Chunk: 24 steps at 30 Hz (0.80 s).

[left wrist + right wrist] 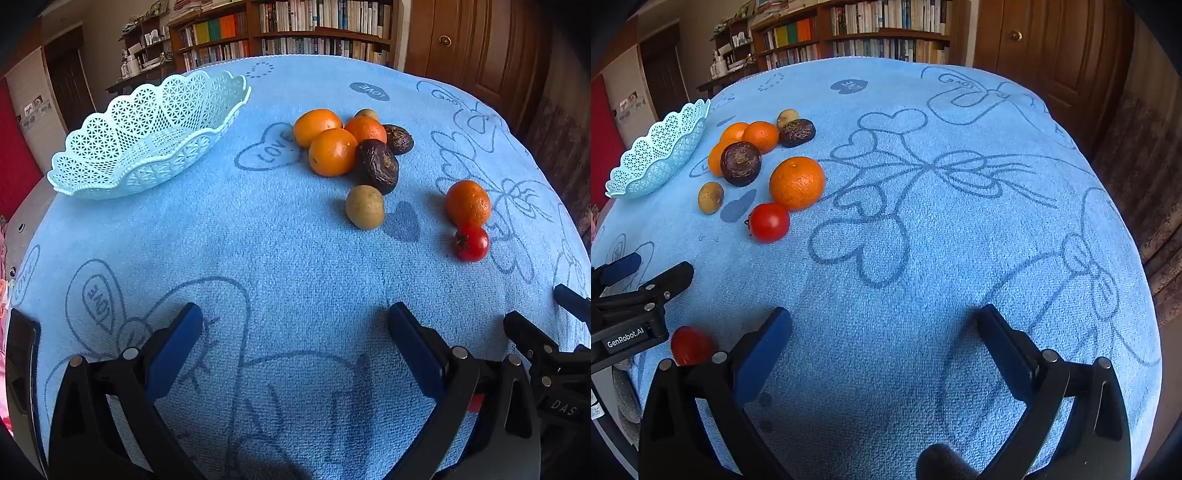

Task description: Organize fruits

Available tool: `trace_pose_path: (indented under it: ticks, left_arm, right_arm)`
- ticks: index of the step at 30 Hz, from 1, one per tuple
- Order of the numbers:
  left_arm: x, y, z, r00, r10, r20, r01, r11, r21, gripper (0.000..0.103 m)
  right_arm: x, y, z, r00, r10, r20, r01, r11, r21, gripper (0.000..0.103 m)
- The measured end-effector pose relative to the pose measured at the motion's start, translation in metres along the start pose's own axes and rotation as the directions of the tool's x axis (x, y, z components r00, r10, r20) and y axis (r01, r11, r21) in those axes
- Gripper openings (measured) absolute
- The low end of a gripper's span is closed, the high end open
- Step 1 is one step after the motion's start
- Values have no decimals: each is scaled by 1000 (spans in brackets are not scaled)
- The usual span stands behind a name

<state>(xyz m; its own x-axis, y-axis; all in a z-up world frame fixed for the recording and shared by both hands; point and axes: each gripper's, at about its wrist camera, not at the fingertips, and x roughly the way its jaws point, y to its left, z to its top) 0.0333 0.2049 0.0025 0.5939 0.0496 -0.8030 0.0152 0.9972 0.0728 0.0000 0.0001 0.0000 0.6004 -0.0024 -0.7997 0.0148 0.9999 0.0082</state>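
Fruit sits loose on the table [280, 258], on its blue towel, none yet in the basket [147, 136]. Taking the basket as landmark: a cluster of oranges [332, 151] and two dark wrinkled fruits [376, 166] lies just to its right, a small brown fruit [365, 206] on the cluster's near side. Farther right, one orange [467, 202] touches a red tomato [471, 242]. A second red tomato [690, 345] lies near the table's front edge, between the two grippers.

I judge that pair ahead and left of the right gripper [882, 332], ahead and right of the left gripper [295, 325]; which is nearer I cannot tell. The round fruit shows no long axis to line up on.

Both sets of jaws stand wide apart, holding and touching nothing.
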Motion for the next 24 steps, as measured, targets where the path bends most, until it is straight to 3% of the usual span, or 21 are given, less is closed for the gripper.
trace_pose_path:
  ticks: [24]
  left_arm:
    - [0,-2,0,1000,5,0,-5,1000,5,101]
  right_arm:
    - [0,0,1,1000,1,-4,-1,1000,1,98]
